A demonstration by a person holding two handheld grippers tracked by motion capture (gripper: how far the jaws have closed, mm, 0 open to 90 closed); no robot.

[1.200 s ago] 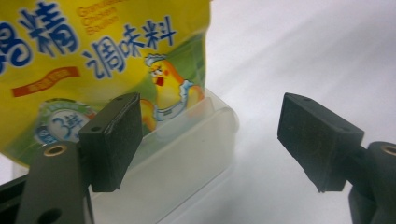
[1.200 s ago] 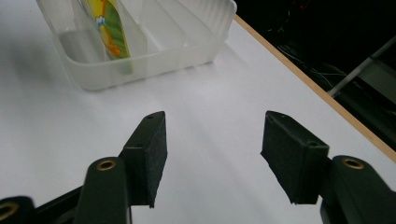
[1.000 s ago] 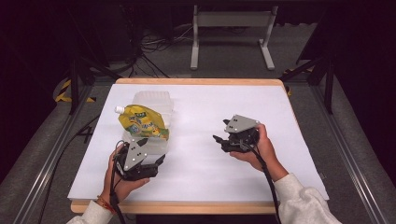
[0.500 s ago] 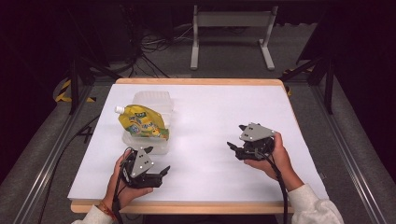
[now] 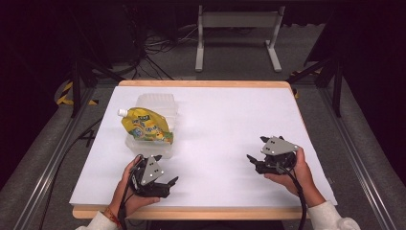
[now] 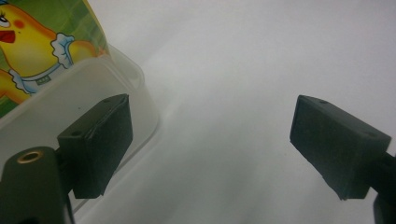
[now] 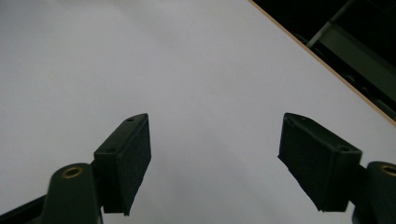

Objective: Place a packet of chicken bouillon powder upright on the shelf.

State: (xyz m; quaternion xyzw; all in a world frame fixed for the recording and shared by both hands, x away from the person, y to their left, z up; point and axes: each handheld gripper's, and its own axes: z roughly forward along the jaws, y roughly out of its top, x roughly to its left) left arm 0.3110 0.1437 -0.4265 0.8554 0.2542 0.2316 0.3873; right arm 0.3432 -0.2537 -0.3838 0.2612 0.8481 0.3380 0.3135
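A yellow spouted pouch (image 5: 143, 127) with a cartoon print lies on top of a clear plastic container (image 5: 160, 103) at the table's left. My left gripper (image 5: 171, 187) sits just in front of that container near the front edge, open and empty, its jaws having just been opening. In the left gripper view the container (image 6: 70, 107) and pouch (image 6: 42, 46) lie left of my left gripper (image 6: 212, 144). My right gripper (image 5: 253, 164) rests low at the right, open, jaws just been opening, nothing between them. In its own view my right gripper (image 7: 219, 161) faces bare white sheet.
A white sheet (image 5: 225, 124) covers the wooden table, whose front edge (image 5: 201, 213) runs just below both hands. The table's right edge (image 7: 327, 65) shows near the right gripper. Behind the table stand a metal frame (image 5: 237, 33) and floor cables (image 5: 158, 48).
The right hand has moved to the right and toward the near edge, with its jaws wider apart. The left hand has drawn back slightly from the container.
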